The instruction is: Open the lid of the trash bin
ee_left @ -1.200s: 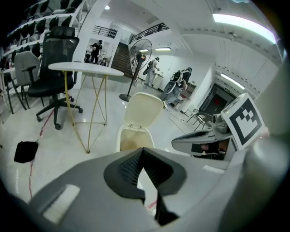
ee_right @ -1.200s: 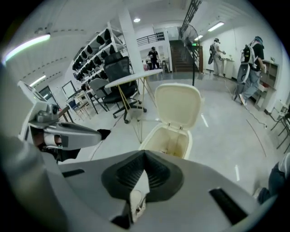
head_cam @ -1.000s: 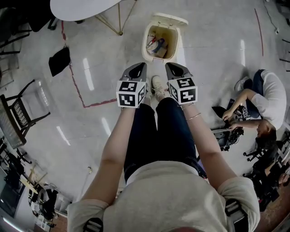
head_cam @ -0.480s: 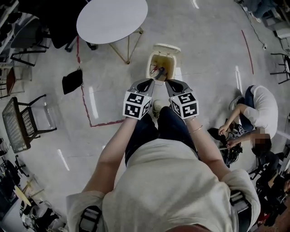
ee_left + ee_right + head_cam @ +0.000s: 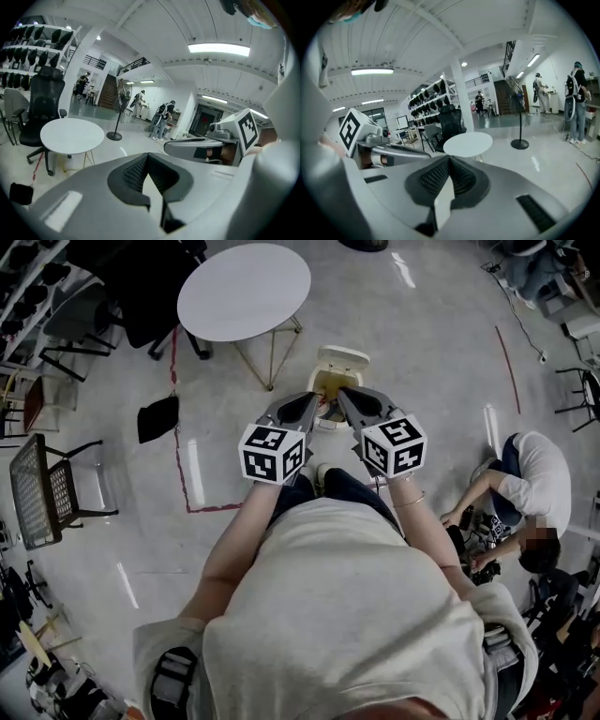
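The cream trash bin (image 5: 330,382) stands on the floor beyond the person's feet, below the round table. Its lid (image 5: 343,357) stands up at the back, and a little of the yellowish inside shows. Both grippers are held high, side by side, in front of the bin, and they hide its front part. My left gripper (image 5: 314,399) is shut with nothing in it, and so is my right gripper (image 5: 341,394). The left gripper view shows shut jaws (image 5: 147,159) and the room, not the bin. The right gripper view shows shut jaws (image 5: 450,161) likewise.
A white round table (image 5: 244,292) on thin legs stands just left of the bin. A black bag (image 5: 157,418) lies on the floor by red tape lines. A mesh chair (image 5: 42,488) stands at the left. A person (image 5: 530,488) crouches on the floor at the right.
The view has pulled back and up, so the bin looks smaller and farther. Both grippers have risen and now cover the bin's front. The lid stays up.
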`<state>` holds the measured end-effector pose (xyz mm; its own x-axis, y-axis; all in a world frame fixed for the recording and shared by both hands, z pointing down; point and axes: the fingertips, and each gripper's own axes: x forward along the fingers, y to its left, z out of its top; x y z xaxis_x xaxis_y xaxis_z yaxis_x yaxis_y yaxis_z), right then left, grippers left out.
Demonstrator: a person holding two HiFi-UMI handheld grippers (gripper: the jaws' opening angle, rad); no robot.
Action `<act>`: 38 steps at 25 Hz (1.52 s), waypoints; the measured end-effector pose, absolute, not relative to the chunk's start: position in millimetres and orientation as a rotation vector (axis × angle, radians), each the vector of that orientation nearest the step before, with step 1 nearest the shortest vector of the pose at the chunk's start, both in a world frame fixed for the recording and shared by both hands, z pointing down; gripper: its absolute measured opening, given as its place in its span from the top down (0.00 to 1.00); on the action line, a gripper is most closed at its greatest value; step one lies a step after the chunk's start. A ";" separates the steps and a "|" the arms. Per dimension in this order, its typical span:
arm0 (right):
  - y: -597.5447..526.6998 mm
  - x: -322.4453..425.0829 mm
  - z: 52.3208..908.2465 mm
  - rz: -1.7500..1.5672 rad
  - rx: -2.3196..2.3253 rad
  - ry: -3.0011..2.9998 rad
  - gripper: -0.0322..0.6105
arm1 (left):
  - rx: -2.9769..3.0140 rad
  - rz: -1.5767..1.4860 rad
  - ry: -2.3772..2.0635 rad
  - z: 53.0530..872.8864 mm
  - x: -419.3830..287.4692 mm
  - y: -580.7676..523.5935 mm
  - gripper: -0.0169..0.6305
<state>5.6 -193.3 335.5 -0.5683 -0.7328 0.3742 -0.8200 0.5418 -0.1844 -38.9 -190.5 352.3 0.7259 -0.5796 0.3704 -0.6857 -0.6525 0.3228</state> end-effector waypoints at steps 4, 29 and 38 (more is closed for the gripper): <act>-199.2 7.1 304.5 0.371 1.319 -2.555 0.94 | 2.530 0.298 -1.002 329.7 -34.0 -198.7 0.97; -191.6 20.5 301.2 0.262 1.362 -2.491 0.94 | 2.521 0.304 -1.011 330.1 -26.5 -194.8 0.97; -190.4 19.5 313.0 0.301 1.346 -2.484 0.94 | 2.525 0.214 -0.969 327.9 -24.5 -195.0 0.97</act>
